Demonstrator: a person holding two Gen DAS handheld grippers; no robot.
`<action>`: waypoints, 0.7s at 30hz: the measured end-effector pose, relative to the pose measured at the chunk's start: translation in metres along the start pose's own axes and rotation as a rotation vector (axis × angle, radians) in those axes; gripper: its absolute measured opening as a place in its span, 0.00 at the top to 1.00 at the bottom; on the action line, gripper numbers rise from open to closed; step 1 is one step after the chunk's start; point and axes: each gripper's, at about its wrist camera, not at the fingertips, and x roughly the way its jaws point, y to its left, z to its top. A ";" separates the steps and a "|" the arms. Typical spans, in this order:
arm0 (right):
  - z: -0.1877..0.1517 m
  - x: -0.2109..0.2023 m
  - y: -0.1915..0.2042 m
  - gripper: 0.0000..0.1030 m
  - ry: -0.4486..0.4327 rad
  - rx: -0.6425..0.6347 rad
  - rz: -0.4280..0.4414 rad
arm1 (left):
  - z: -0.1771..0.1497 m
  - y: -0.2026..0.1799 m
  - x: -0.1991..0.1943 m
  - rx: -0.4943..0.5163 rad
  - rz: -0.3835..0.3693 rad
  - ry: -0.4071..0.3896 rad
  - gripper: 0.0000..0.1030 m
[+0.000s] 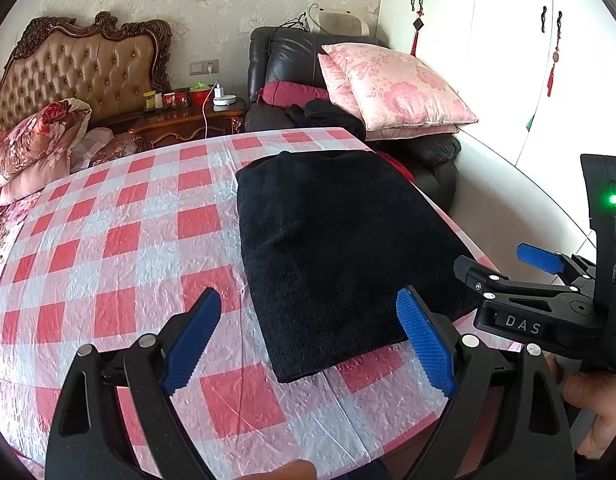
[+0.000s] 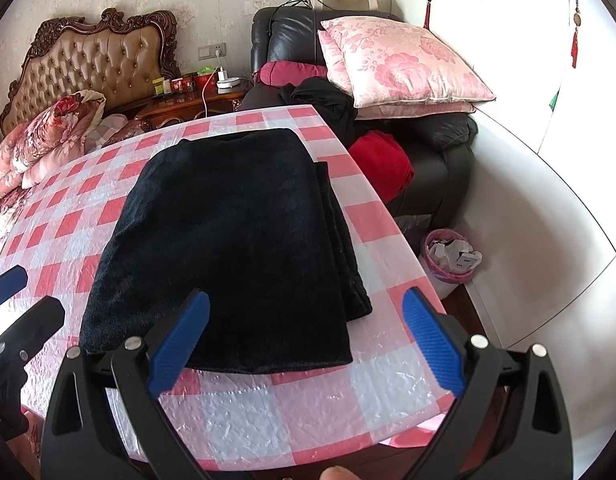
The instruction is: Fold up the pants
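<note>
The black pants (image 1: pixel 339 248) (image 2: pixel 228 240) lie folded into a thick rectangle on the red-and-white checked table (image 1: pixel 120 240) (image 2: pixel 268 412), toward its right side. My left gripper (image 1: pixel 308 340) is open, hovering near the pants' front left corner with nothing between its blue pads. My right gripper (image 2: pixel 308 340) is open too, above the pants' front edge and not touching the cloth. Each gripper shows in the other's view: the right one (image 1: pixel 507 268) at the right edge, the left one (image 2: pixel 20 304) at the left edge. A hand (image 1: pixel 595 408) holds the right gripper's handle.
Behind the table stand a bed with a tufted headboard (image 1: pixel 80 68), a wooden nightstand (image 1: pixel 188 120) and a black armchair (image 2: pixel 439 152) piled with pink pillows (image 2: pixel 403 68) and red cloth (image 2: pixel 379 164). A pink wastebasket (image 2: pixel 447 256) sits on the floor at the right, beside white wardrobe doors (image 1: pixel 487 60).
</note>
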 end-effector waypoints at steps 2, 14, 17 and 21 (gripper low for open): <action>0.000 0.000 0.000 0.05 0.000 0.000 0.001 | 0.001 -0.001 -0.001 0.004 -0.002 -0.002 0.15; 0.002 -0.003 0.000 0.05 -0.003 0.003 0.002 | 0.003 -0.002 0.000 0.003 -0.009 -0.004 0.15; 0.002 -0.003 0.000 0.05 -0.003 0.002 0.001 | 0.003 -0.002 0.000 0.002 -0.008 -0.004 0.15; 0.002 -0.003 0.000 0.05 -0.003 0.003 0.001 | 0.003 -0.002 0.000 0.003 -0.008 -0.005 0.15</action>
